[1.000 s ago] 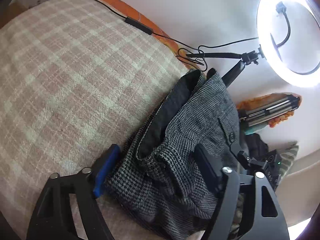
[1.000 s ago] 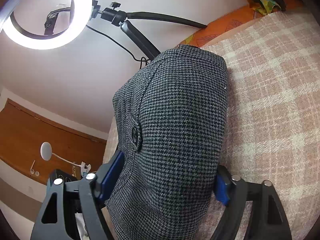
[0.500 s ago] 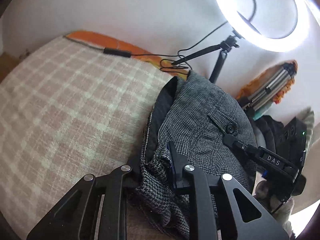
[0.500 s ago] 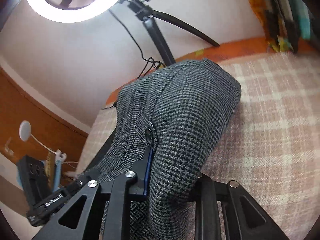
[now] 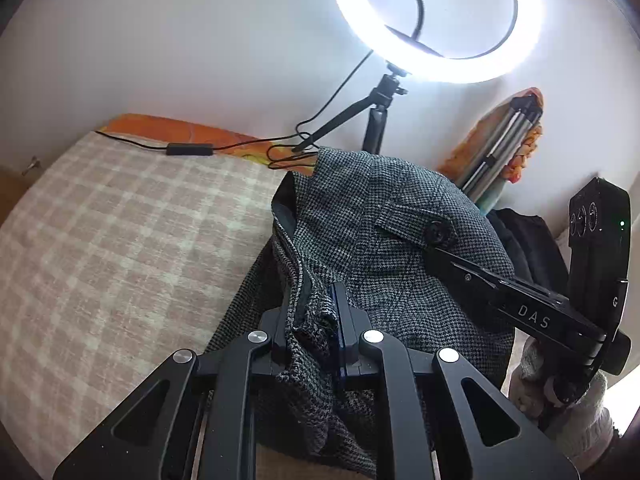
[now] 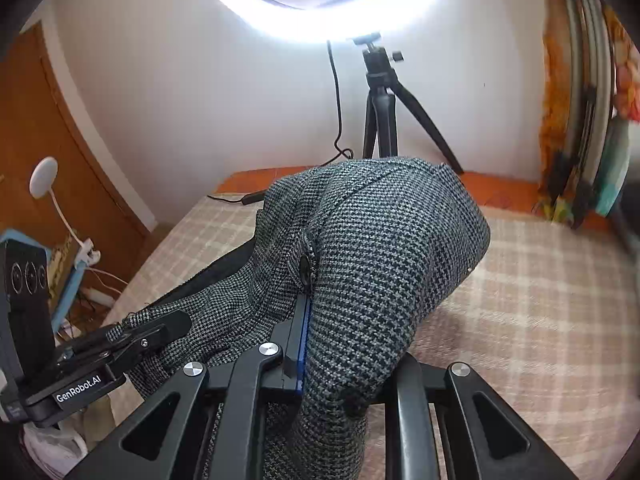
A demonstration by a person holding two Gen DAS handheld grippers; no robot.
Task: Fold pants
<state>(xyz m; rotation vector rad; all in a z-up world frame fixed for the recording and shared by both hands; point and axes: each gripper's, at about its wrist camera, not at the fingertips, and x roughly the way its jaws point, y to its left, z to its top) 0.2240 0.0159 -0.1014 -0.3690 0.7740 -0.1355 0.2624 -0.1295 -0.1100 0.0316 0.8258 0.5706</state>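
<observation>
Pants (image 5: 400, 248), grey houndstooth, bunched on the checked blanket (image 5: 120, 248) — I've got my left gripper (image 5: 314, 332) pinching a fold at the waistband, jaws pressed tight on the cloth. My right gripper (image 6: 344, 360) clamps the other side; fabric bulges up ahead of its jaws, ring light (image 6: 320, 8) beyond.

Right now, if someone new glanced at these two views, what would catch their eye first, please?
Probably the glaring ring light on its tripod against the wall, straight ahead. Next, the grey houndstooth pants bunched up off the plaid bed cover, pinched by the left gripper and the right gripper, each shut on the fabric.
</observation>
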